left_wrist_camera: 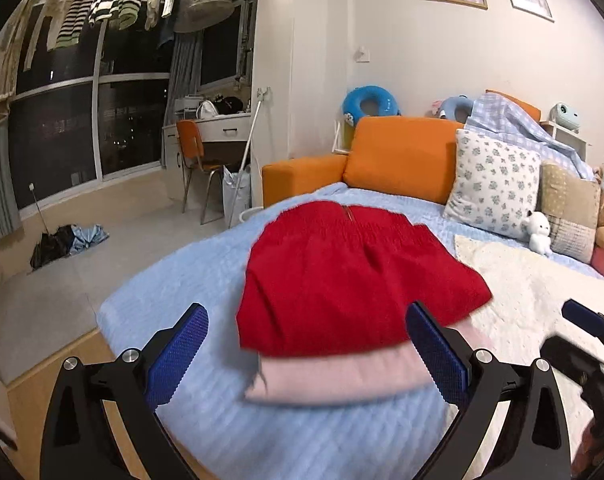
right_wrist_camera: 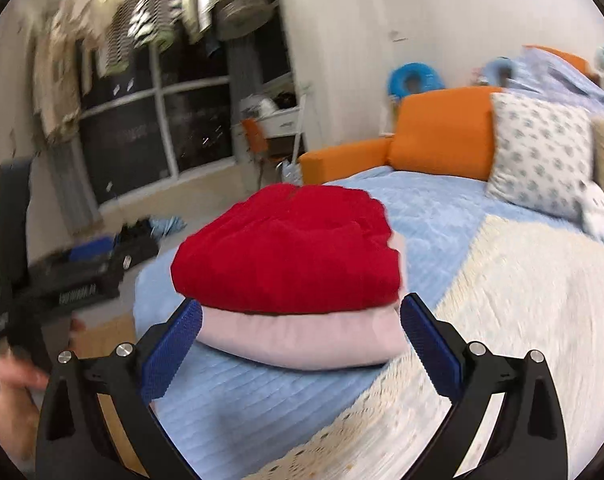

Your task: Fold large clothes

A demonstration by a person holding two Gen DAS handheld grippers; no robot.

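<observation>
A folded red garment (left_wrist_camera: 350,280) lies on top of a folded pink garment (left_wrist_camera: 342,376) on the light blue bedspread (left_wrist_camera: 190,320). My left gripper (left_wrist_camera: 306,344) is open and empty, held just in front of the stack. My right gripper (right_wrist_camera: 300,336) is open and empty too, its jaws standing to either side of the near edge of the pink garment (right_wrist_camera: 302,340), under the red garment (right_wrist_camera: 290,252). The left gripper's body (right_wrist_camera: 62,280) shows at the left of the right wrist view, held by a hand.
A cream knitted blanket (left_wrist_camera: 542,300) covers the bed's right part. Orange cushions (left_wrist_camera: 402,156), a floral pillow (left_wrist_camera: 494,184) and plush toys (left_wrist_camera: 540,232) line the back. A desk and orange chair (left_wrist_camera: 194,152) stand by the window, an umbrella (left_wrist_camera: 66,240) lies on the floor.
</observation>
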